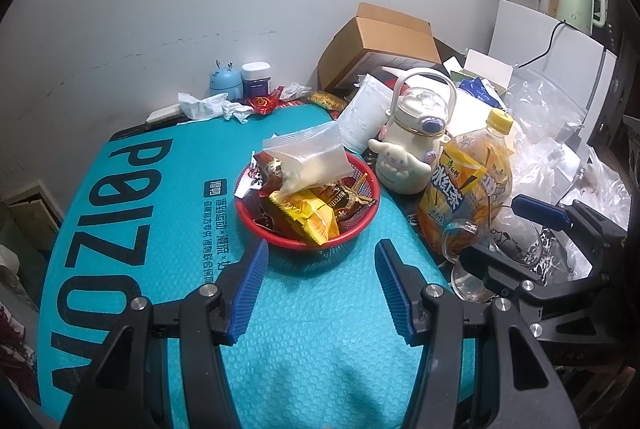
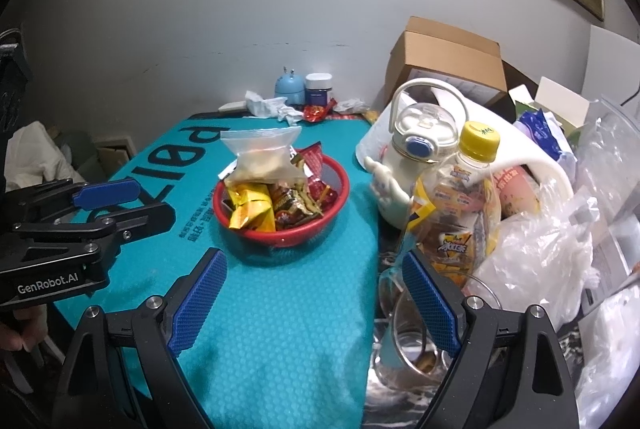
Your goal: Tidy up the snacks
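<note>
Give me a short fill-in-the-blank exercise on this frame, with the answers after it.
1. The snacks sit piled in a round basket whose colour is ____.
2. The clear zip bag lies on ____ of the snack pile.
3. The iced tea bottle has a cap coloured ____.
4. The left gripper and right gripper both hold ____.

Answers: red; top; yellow; nothing

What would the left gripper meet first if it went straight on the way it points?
Probably the red basket of snacks: it sits just ahead of the open, empty left gripper, centred between its fingers. With the downward tilt, it might touch the teal mat first; depth is unclear.
</note>
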`<state>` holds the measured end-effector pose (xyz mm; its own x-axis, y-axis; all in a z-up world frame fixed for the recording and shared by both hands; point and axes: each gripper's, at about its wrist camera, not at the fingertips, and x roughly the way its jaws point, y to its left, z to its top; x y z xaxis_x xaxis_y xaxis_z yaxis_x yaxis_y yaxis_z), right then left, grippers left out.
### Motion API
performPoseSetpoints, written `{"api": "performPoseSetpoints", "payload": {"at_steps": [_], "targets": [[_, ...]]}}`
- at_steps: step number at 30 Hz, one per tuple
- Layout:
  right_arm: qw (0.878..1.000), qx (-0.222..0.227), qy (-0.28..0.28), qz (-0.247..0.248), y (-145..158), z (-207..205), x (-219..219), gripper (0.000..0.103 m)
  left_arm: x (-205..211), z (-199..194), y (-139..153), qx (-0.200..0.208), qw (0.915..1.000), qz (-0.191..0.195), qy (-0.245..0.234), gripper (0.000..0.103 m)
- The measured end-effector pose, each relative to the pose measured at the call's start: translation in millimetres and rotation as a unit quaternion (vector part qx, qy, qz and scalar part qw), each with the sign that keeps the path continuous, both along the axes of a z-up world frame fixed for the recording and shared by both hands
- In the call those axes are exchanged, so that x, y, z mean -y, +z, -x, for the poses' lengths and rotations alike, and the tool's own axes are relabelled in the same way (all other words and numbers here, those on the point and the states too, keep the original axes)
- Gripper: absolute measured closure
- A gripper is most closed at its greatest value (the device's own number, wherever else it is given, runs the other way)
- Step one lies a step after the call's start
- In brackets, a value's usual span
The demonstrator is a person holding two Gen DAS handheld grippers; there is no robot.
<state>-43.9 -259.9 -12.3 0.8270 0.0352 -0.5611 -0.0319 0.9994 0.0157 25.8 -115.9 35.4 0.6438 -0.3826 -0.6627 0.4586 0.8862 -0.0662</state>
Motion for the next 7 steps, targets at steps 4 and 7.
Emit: {"api": "performPoseSetpoints", "payload": {"at_steps": [4, 7], "targets": [[1.0, -0.002, -0.002, 0.0, -0.8, 1.4, -1.9, 0.013, -0.2, 0.8, 0.4, 0.002, 1.0, -0.003, -0.001, 0.048], [1.0, -0.003, -0.003, 0.0, -1.9, 2.2, -2.9, 0.013, -1.6, 0.3, 0.2, 0.001, 1.0, 0.0, -0.003, 0.048]]}}
